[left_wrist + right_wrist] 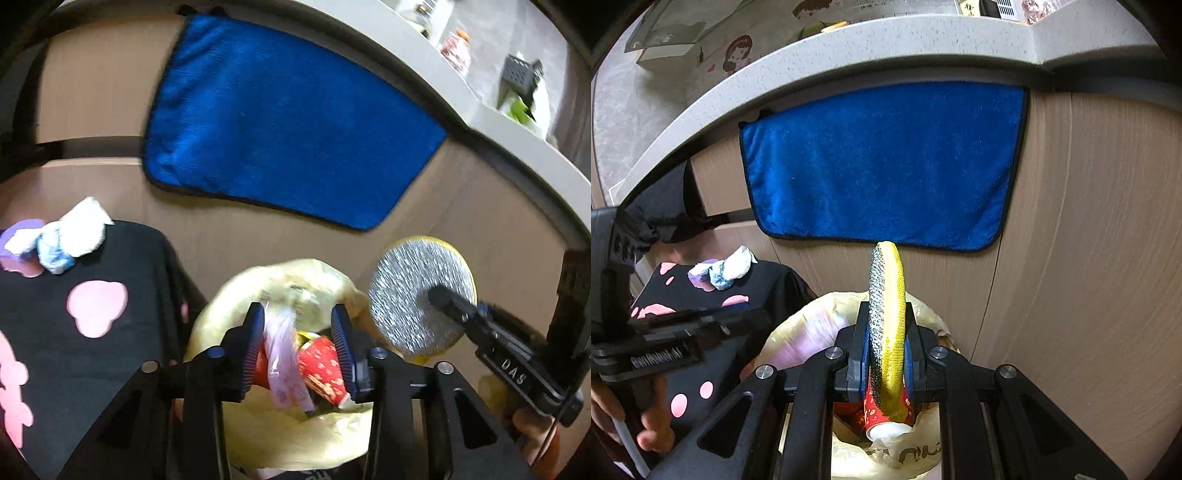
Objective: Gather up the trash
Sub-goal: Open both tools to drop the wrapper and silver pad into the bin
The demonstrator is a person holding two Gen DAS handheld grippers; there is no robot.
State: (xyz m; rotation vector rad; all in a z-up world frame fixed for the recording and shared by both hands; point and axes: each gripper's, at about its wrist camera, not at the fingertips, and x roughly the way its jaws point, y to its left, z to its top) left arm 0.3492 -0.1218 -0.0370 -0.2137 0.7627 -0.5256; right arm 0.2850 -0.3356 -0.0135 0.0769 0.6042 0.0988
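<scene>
Keep the right gripper [886, 354] clamped on the round scouring pad [886, 325] until over the yellowish bag [236, 306] (left gripper [297, 347] parted, wrapper [280, 354] falling in)

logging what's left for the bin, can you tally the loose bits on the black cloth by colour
White crumpled tissue: 1
Blue-and-white crumpled wad: 1
Purple piece: 1
Total: 3, all bunched together on the black cloth with pink shapes.
</scene>
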